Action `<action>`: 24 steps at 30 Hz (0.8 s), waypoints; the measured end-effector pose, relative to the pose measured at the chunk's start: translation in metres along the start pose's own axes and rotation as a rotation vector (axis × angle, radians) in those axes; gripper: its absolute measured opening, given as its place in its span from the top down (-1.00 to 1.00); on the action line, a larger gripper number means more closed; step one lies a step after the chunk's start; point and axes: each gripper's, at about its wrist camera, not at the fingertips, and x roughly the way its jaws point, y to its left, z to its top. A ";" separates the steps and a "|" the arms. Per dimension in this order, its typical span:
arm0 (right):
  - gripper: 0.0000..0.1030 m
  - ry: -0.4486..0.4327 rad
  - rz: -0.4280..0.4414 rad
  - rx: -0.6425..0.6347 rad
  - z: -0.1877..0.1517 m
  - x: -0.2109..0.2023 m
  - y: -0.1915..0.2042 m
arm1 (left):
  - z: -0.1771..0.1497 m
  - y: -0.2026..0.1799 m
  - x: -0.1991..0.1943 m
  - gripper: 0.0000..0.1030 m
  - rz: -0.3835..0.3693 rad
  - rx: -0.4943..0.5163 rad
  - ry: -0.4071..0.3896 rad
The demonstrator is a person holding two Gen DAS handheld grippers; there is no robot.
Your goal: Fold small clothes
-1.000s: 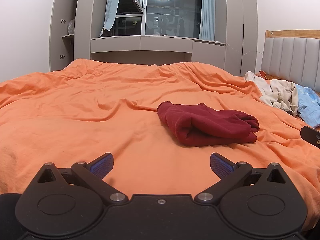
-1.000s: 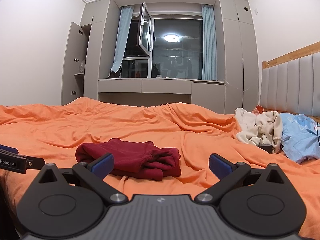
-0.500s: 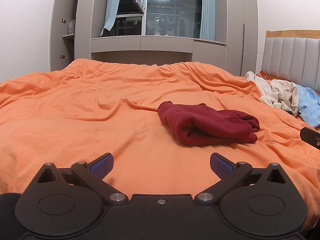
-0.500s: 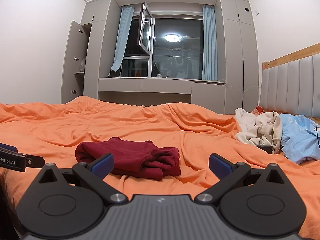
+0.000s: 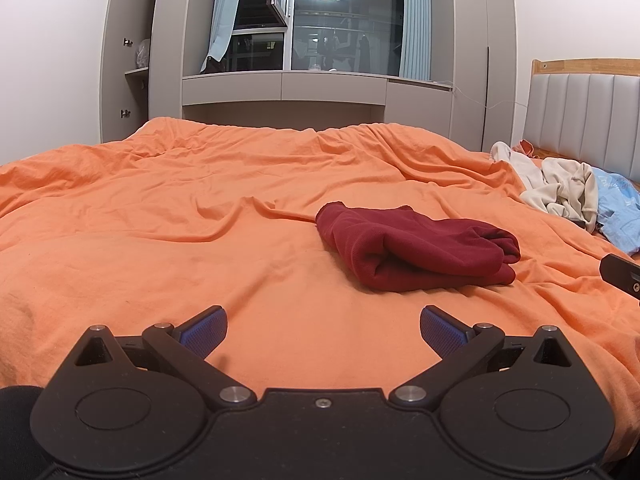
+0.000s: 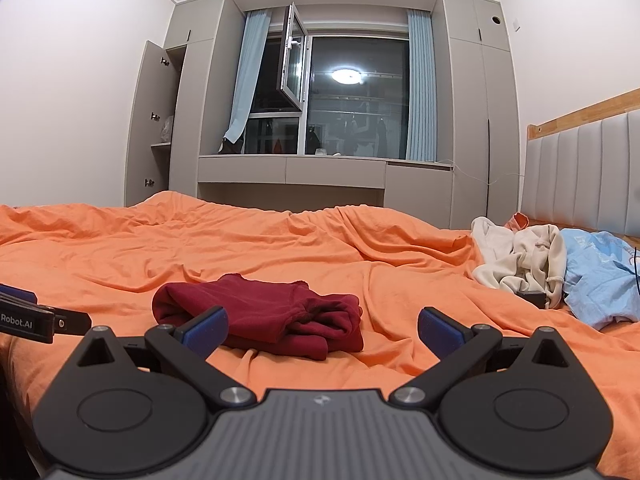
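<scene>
At the left of the room an open cabinet door (image 6: 150, 120) is seen against the wall, with grey built-in cupboards and a dark window (image 6: 348, 96) framed by pale blue curtains behind the far edge of the bed. The whole width of both views is filled by the bed, which is covered by a rumpled orange duvet (image 5: 160, 216).

The left gripper (image 5: 323, 330) is held low over the near edge of the bed, its jaws spread wide with nothing between them; only bare duvet is seen in the gap between the blue pads (image 5: 204, 326). In the right wrist view part of this gripper is visible at the left edge, just beside the garment's left end.

A folded dark red garment (image 5: 416, 250) lies on the duvet toward the near edge, right of centre in the left wrist view and left of centre in the right wrist view (image 6: 264, 312). It is touched by neither gripper.

The right gripper (image 6: 322, 330) is likewise held over the near edge, jaws wide apart and empty, with the garment seen just past its left pad.

Toward the right edge of the bed, near the padded headboard (image 6: 580, 176), a heap of cream clothing (image 6: 520, 260) is piled, and a light blue garment (image 6: 600, 280) lies touching it on its right.
</scene>
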 end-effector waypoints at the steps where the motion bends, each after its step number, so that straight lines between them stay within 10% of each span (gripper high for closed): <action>1: -1.00 0.000 0.000 0.000 0.000 0.000 -0.001 | 0.000 0.000 0.000 -0.99 0.000 0.000 0.000; 24: -1.00 -0.002 0.007 -0.011 -0.001 -0.001 -0.001 | 0.001 0.002 -0.004 -0.99 -0.012 -0.021 -0.004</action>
